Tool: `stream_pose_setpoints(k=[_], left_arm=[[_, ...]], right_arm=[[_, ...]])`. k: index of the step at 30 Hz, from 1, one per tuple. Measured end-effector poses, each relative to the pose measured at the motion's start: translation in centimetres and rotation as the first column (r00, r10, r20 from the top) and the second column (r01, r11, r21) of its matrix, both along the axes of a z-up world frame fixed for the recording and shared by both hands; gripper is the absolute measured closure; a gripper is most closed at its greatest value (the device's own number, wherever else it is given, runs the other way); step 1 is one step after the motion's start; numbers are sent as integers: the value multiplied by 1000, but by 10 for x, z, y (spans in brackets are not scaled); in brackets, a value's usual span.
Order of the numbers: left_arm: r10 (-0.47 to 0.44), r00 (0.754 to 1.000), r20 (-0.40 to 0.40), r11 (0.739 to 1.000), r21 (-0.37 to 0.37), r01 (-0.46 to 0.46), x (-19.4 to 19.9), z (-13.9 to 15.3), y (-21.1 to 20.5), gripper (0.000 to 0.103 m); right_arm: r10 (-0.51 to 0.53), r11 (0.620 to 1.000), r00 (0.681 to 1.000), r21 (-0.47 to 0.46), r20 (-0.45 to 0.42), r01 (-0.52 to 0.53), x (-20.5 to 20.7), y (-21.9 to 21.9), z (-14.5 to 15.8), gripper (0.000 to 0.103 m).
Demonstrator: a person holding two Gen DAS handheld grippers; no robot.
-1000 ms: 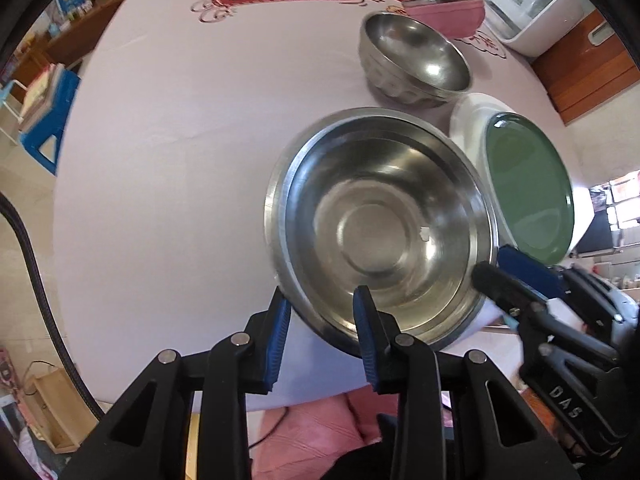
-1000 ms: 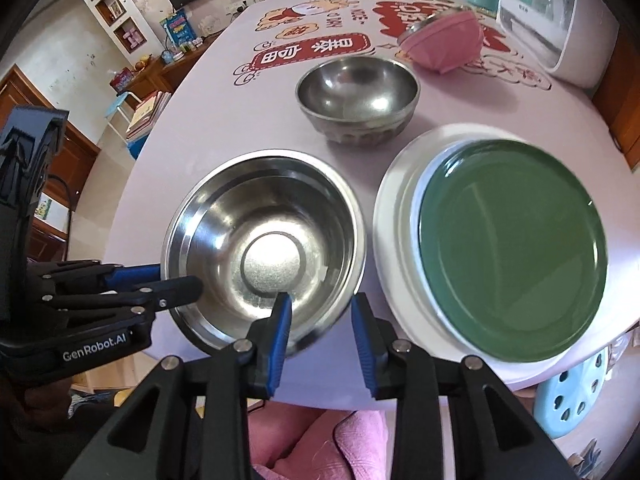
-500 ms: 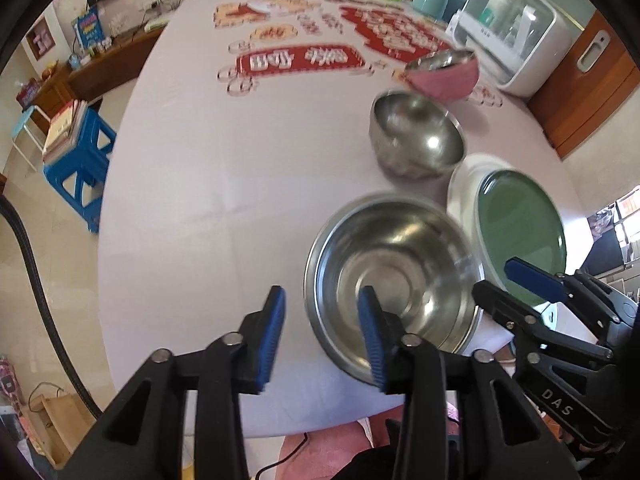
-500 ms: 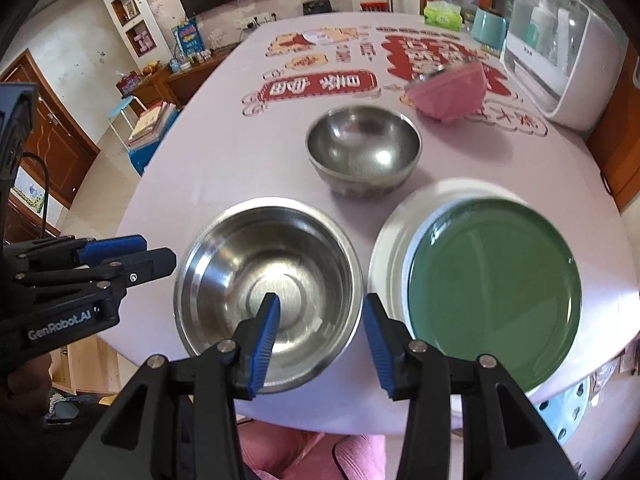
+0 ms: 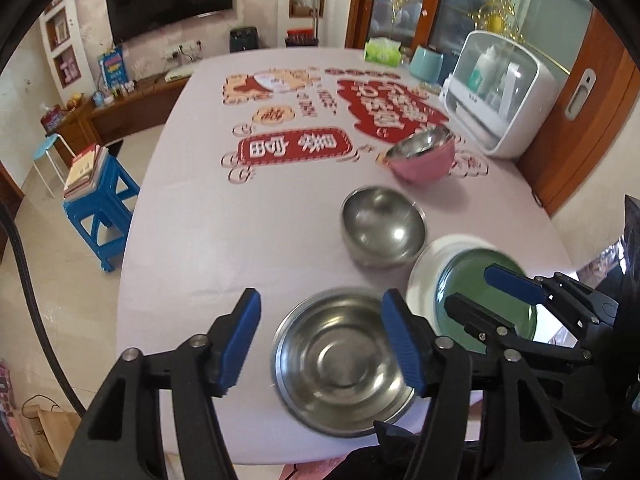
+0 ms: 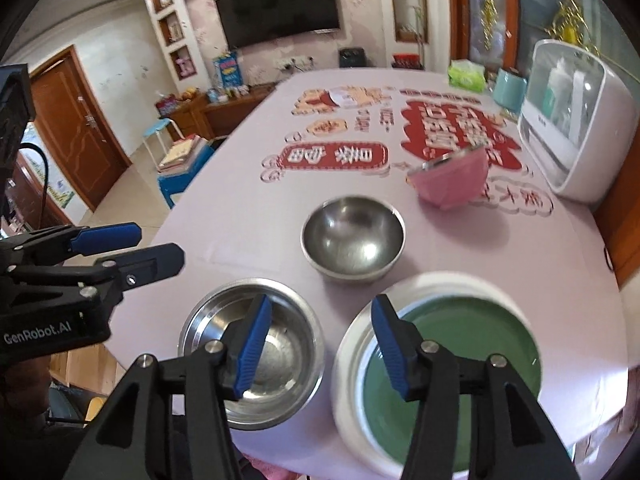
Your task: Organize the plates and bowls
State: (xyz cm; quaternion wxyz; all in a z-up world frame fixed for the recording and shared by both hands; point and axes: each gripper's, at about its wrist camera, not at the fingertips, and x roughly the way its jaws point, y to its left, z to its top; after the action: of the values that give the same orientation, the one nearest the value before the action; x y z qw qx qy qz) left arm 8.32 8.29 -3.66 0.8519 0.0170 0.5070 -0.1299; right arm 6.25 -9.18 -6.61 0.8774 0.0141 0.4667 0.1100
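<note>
A wide steel bowl sits at the table's near edge. To its right a green plate lies on a white plate. Behind them stands a smaller steel bowl, and farther back a tilted pink bowl. My left gripper is open and empty, above the near edge by the wide bowl. My right gripper is open and empty, above the gap between the wide bowl and the plates.
A white cabinet-like appliance stands at the table's far right, with a teal container and a green tissue pack behind it. A blue stool with books stands left of the table.
Both grippers have pulled back and up from the wide steel bowl and opened wider. The views now take in the whole table and the room.
</note>
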Motion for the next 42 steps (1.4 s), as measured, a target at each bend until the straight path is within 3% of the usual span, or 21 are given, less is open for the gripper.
stream_pose_setpoints(k=[8, 23, 36, 42], left_arm=[[84, 996, 19, 996, 17, -85, -6, 15, -43, 30], [226, 974, 35, 974, 4, -226, 13, 24, -124, 26], [332, 943, -16, 942, -53, -332, 73, 21, -157, 25], [408, 911, -64, 904, -115, -413, 109, 8, -162, 25]], right_arm=[[80, 996, 994, 21, 72, -82, 8, -44, 20, 39], [154, 988, 979, 3, 134, -156, 35, -141, 34, 32], [118, 992, 971, 18, 206, -124, 84, -197, 49, 27], [106, 991, 971, 60, 216, -121, 109, -208, 37, 27]])
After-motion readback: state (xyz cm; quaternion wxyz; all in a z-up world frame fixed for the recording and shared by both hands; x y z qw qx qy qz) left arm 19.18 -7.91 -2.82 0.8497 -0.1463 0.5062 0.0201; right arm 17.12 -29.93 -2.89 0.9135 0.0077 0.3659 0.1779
